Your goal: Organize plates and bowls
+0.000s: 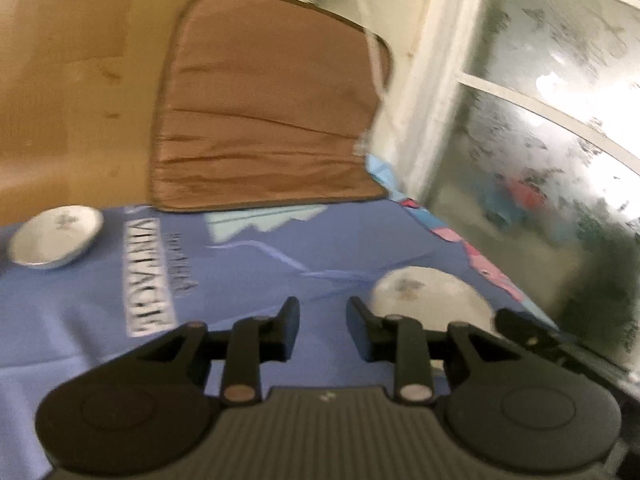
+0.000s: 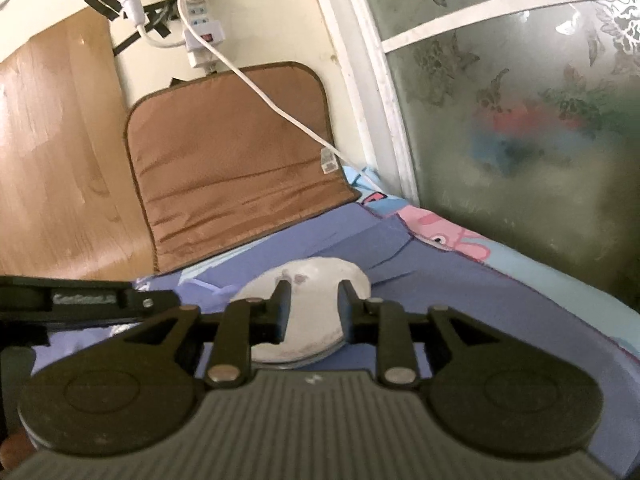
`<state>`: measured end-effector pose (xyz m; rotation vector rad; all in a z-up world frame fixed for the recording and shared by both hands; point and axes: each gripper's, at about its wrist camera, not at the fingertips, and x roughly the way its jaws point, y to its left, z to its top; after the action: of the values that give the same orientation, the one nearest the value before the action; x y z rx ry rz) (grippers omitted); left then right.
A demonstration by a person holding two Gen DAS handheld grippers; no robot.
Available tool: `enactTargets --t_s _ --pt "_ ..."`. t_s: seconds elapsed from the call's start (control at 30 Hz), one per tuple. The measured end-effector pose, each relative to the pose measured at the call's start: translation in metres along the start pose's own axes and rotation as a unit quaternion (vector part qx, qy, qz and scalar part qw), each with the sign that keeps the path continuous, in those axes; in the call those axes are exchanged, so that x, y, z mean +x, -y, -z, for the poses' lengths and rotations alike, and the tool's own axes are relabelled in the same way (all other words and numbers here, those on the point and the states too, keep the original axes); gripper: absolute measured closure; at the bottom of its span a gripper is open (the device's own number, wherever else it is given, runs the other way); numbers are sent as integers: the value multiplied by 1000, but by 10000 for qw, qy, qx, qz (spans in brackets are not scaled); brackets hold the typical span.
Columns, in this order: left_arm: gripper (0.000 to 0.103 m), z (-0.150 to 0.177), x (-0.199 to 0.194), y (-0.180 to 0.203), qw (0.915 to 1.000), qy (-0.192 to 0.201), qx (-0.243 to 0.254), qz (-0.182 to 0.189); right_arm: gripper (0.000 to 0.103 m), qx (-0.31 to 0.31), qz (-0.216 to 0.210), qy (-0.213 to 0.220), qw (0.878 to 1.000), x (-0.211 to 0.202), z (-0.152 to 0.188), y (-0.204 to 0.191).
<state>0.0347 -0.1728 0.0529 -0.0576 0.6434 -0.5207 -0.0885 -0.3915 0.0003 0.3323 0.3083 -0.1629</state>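
A white plate [image 2: 312, 312] with a faint flower mark lies on the blue cloth [image 2: 460, 280]. My right gripper [image 2: 314, 308] is open just above it, one finger on each side of its middle. The same plate [image 1: 428, 296] shows in the left wrist view, at the right of my left gripper [image 1: 323, 322], which is open and empty over the cloth. A small white bowl [image 1: 56, 240] sits on the cloth at the far left. Part of the right gripper [image 1: 532, 334] shows beside the plate.
A brown cushion [image 1: 264, 108] leans on the wall at the back. A wooden panel [image 1: 68, 80] stands at the left. A frosted window [image 2: 520, 100] borders the right. A white cable [image 2: 264, 92] hangs from a power strip [image 2: 200, 28]. The left gripper's body [image 2: 80, 300] shows at the left.
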Motion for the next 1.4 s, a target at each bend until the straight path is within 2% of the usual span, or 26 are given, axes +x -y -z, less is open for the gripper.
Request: enactTargets --t_s 0.2,0.4,0.47,0.63,0.8,1.0,1.13,1.27,1.3,1.33,1.37,1.4 --pt "76 15 -25 -66 9968 53 -286 -750 74 -245 -416 -174 9987 2 1 -32" --pt "76 41 -52 -139 9842 44 -490 -1700 74 -361 -943 -703 9924 16 10 -72" --pt "76 48 -60 -158 9805 19 -562 -1882 74 -446 -1172 -905 9880 21 15 -92" --pt "76 56 -75 -194 9752 126 -1049 -1946 74 -635 -1712 -1516 9714 40 28 -143" --pt "75 61 -81 -205 9728 296 -1350 -1857 74 -269 -2050 -2181 9538 83 20 -189" --pt "72 63 -87 -215 9701 438 -1616 -1756 73 274 -1701 -2461 9538 157 2 -230" --pt "72 61 -85 -220 9698 436 -1734 -1656 73 694 -1451 -2893 9436 207 4 -248" --pt "72 61 -84 -222 9699 438 -1765 -1618 74 792 -1220 -3019 9422 231 11 -259" --pt "72 60 -84 -222 9699 437 -1772 -1611 76 757 -1135 -3040 9428 234 12 -262" --pt "72 60 -84 -223 9699 436 -1777 -1605 84 724 -1043 -3057 9436 234 13 -262" --pt "72 60 -84 -223 9699 435 -1781 -1605 88 690 -985 -3076 9439 233 14 -262" --pt "72 61 -84 -223 9699 434 -1782 -1605 88 698 -1025 -3091 9429 232 14 -261"
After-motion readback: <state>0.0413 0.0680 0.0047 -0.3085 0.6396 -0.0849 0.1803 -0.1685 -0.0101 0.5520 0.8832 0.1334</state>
